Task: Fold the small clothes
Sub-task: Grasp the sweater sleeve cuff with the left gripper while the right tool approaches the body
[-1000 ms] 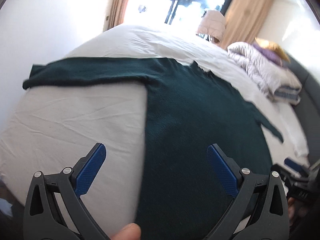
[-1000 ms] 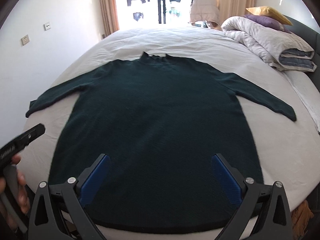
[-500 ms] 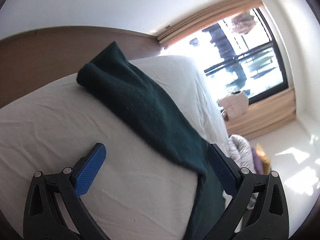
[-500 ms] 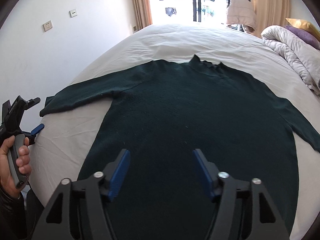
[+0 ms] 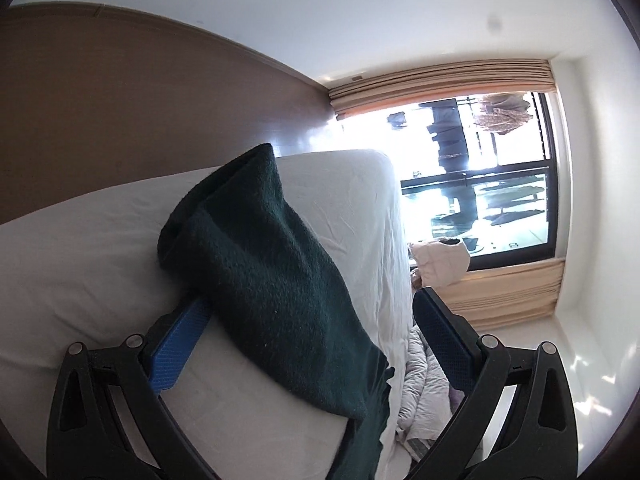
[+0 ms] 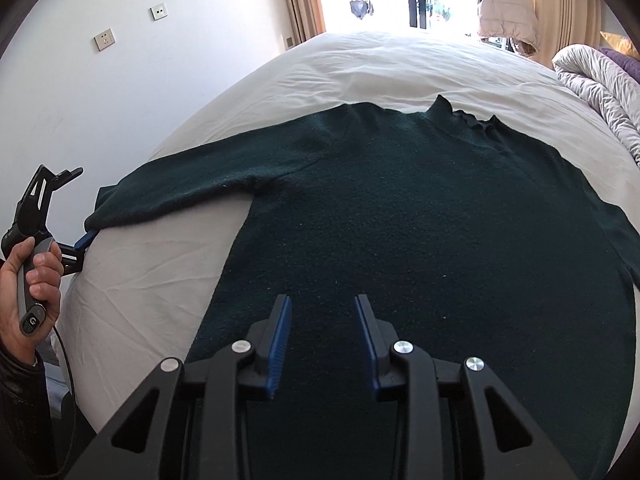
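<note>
1. Blue-padded jaws of the left gripper (image 5: 308,332) stand wide open around the sweater's left sleeve cuff (image 5: 224,216); one pad sits just under the knit and the other is well apart from it, so nothing is pinched yet.
2. Jaws of the right gripper (image 6: 322,320) have just been closing and now stand narrow above the dark green sweater (image 6: 420,220), with no fabric visibly pressed between the pads.
3. Spread flat, the sweater lies on the white bed (image 6: 360,64), with its left sleeve reaching the bed's left edge.
4. Risk: closing on the cuff edge alone could let the thick knit slip out.
5. Risk: a pull on the sleeve may drag the body askew if the right gripper pins nothing.
6. Risk: the lower pad could catch the sheet too.
</note>
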Available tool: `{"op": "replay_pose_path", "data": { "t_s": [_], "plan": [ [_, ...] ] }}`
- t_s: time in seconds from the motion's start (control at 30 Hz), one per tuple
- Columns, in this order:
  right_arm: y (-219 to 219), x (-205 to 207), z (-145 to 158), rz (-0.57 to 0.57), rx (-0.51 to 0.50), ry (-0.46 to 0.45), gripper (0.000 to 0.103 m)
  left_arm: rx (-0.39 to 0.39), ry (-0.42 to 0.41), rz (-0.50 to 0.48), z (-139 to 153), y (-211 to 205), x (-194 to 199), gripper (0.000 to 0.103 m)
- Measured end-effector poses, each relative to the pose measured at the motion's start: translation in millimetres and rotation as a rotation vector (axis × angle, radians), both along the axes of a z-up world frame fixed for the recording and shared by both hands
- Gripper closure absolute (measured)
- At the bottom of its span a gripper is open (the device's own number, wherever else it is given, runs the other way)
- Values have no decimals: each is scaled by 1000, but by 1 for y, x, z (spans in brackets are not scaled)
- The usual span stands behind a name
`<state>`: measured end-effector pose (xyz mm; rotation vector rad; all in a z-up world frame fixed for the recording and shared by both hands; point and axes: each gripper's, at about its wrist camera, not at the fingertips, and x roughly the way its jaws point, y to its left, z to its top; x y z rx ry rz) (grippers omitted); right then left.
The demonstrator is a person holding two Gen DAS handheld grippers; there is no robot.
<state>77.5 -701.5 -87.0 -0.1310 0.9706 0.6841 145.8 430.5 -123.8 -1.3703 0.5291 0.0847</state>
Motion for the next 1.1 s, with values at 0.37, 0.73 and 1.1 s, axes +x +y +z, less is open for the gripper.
{"op": "replay_pose_path", "data": {
  "t_s": [0.37, 0.73, 1.1],
  "plan": [
    [4, 2, -1, -3, 23, 5, 69, -171, 2, 48, -30, 51, -12, 54],
    [11, 12, 1, -3, 50, 11, 69, -83, -37, 188, -35, 52, -38, 76],
    [11, 11, -7, -4, 58, 28, 69, -88, -16, 171, -37, 46, -12, 86]
  ]
}}
